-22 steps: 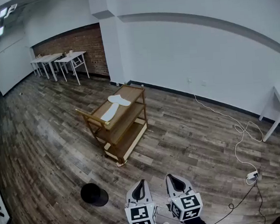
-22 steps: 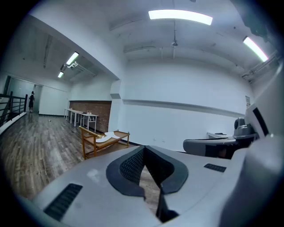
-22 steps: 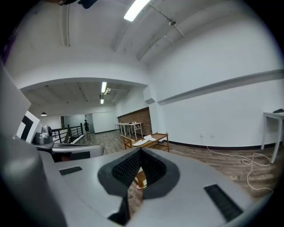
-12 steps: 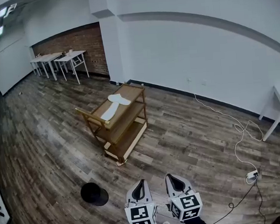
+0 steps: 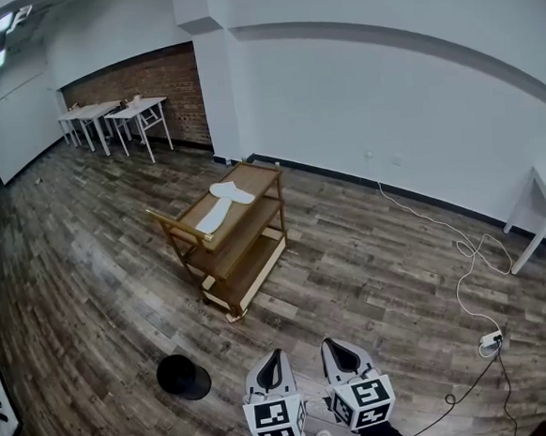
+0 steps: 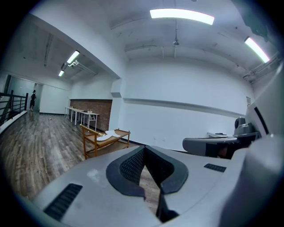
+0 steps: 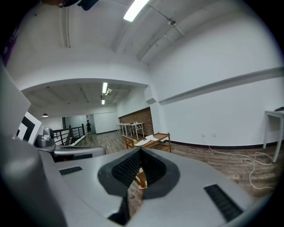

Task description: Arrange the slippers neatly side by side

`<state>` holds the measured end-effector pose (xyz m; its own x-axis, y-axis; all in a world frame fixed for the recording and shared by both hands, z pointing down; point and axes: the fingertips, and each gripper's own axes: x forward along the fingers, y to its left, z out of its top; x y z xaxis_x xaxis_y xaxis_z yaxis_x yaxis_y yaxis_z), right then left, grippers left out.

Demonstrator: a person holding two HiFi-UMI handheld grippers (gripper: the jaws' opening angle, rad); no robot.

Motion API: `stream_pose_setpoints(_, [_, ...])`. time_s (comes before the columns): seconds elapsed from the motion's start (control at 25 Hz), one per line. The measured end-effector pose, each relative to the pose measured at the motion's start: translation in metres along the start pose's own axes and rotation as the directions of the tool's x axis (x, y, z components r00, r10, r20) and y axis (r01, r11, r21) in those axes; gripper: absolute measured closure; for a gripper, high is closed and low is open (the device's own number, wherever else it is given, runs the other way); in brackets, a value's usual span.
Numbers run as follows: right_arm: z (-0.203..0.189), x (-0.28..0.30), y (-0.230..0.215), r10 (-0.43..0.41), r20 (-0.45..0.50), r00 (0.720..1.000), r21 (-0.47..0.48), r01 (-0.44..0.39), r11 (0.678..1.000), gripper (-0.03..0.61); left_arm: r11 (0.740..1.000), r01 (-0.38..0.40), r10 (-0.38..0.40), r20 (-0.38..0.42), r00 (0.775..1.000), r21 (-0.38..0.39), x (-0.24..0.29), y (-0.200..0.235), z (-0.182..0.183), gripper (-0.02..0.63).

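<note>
Two white slippers lie on the top shelf of a wooden cart [image 5: 250, 273] out in the middle of the room. One slipper [image 5: 233, 195] lies crosswise at the far end, and the other slipper [image 5: 213, 218] runs lengthwise with its end touching the first. Both grippers are low at the front, well short of the cart. My left gripper [image 5: 272, 354] is shut and holds nothing, and so is my right gripper [image 5: 332, 343]. The left gripper view shows the slippers [image 6: 108, 135] small on the cart beyond that gripper [image 6: 144, 149]. The right gripper view shows the slippers [image 7: 147, 141] past that gripper [image 7: 141, 151].
A black round object [image 5: 183, 377] lies on the wood floor left of the grippers. White tables [image 5: 114, 116] stand by the brick wall at the back left. Another white table [image 5: 543, 210] is at the right. A white cable runs to a power strip [image 5: 491, 341].
</note>
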<state>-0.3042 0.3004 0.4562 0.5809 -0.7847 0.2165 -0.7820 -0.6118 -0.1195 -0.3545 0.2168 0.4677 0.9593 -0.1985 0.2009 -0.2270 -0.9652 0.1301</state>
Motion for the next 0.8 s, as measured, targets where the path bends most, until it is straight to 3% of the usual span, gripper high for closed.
stream_pose_setpoints(0.8, [0.001,-0.005,-0.012,-0.109,0.003,0.994,0.066,0.108,0.992,0.580,0.998,0.041,-0.042,-0.034,0.999,-0.037,-0.001,0.011,-0.012,0.612])
